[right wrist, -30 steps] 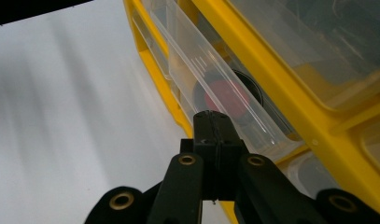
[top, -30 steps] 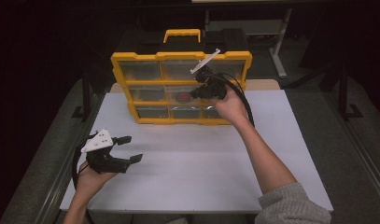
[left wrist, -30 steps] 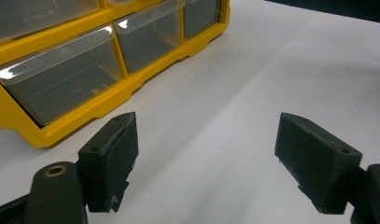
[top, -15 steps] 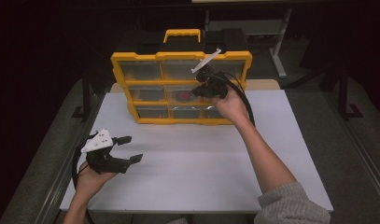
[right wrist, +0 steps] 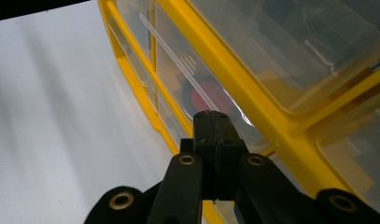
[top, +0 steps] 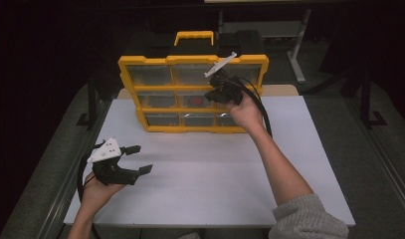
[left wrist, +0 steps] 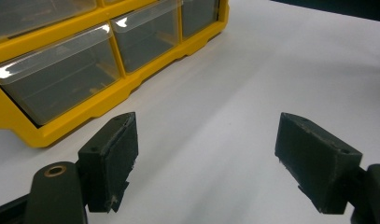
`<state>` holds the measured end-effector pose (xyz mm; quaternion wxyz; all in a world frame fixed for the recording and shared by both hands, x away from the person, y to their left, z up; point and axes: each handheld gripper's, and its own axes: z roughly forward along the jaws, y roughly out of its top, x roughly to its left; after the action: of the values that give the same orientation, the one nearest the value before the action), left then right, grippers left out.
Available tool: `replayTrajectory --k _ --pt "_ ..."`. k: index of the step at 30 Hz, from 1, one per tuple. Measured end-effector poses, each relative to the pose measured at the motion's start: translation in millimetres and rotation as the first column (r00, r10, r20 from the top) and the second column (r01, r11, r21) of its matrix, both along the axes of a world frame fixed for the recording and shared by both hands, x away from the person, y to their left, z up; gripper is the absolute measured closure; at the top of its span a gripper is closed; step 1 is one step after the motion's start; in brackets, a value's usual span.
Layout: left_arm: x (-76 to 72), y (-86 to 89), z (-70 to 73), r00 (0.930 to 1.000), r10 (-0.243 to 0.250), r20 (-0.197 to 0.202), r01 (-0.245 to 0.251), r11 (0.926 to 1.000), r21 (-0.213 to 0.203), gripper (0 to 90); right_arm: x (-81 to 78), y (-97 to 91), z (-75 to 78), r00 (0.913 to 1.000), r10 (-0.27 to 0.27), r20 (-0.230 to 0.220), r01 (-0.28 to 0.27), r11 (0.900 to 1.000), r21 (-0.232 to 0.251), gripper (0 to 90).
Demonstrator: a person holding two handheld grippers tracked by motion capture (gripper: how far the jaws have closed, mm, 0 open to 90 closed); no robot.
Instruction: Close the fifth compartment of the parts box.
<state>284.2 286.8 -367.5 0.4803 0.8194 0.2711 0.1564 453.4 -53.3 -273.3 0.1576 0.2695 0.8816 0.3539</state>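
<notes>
The yellow organizer box (top: 192,94) stands upright near the far edge of the white worktop (top: 210,169), with its clear drawers facing the person, so each drawer can be reached from the front. The right claw (top: 213,94) is at the middle row of the box. In the right gripper view its two black pads (right wrist: 214,140) are pressed together, and they meet at the thin clear lip of the middle drawer (right wrist: 197,88) (the one with a red round thing (right wrist: 205,100) inside). I judge that the claw is pinching this lip to pull the drawer out, but whether the lip is really between the pads I cannot tell.

The left claw (top: 138,159) rests low over the worktop, well apart from the box, with its jaws wide and nothing between them; it seems only to wait.

The box frame is hard, glossy yellow plastic with a carry handle (top: 194,36) on top. The drawers are see-through plastic, rectangular, with shiny fronts. The worktop is smooth and matte.
</notes>
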Motion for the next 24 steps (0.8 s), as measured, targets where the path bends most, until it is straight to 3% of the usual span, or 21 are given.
replayTrajectory --k 3,6,10,12,19,24 --pt "0.2 -0.4 -0.6 1.0 -0.001 -0.004 0.001 1.0 -0.001 21.1 0.3 -3.0 -0.8 0.9998 0.013 0.016 -0.013 0.9999 -0.005 86.3" --pt "0.1 -0.9 -1.0 1.0 -0.001 -0.003 0.001 1.0 -0.001 20.8 -2.7 -4.8 -1.8 0.9996 0.013 -0.025 -0.011 0.999 0.042 82.0" --pt "0.6 -1.9 -1.7 1.0 -0.002 -0.001 0.002 1.0 0.001 20.8 -5.2 -11.1 -6.7 0.9989 0.034 -0.033 -0.032 0.9972 0.068 76.0" --pt "0.9 -1.7 -1.8 1.0 -0.002 -0.004 0.002 1.0 0.003 20.8 -6.2 -14.7 -9.4 0.9985 0.039 -0.039 -0.035 0.9956 0.087 67.5" --pt "1.6 -2.3 -2.6 0.9999 0.003 -0.014 -0.003 1.0 0.003 20.8 -10.2 -24.4 -16.1 0.9955 0.055 -0.077 -0.044 0.9895 0.138 55.4" --pt "2.1 -2.4 -3.1 0.9999 0.005 -0.014 -0.005 1.0 0.006 20.7 -15.7 -28.8 -22.1 0.9936 0.081 -0.079 -0.066 0.9827 0.173 49.0"
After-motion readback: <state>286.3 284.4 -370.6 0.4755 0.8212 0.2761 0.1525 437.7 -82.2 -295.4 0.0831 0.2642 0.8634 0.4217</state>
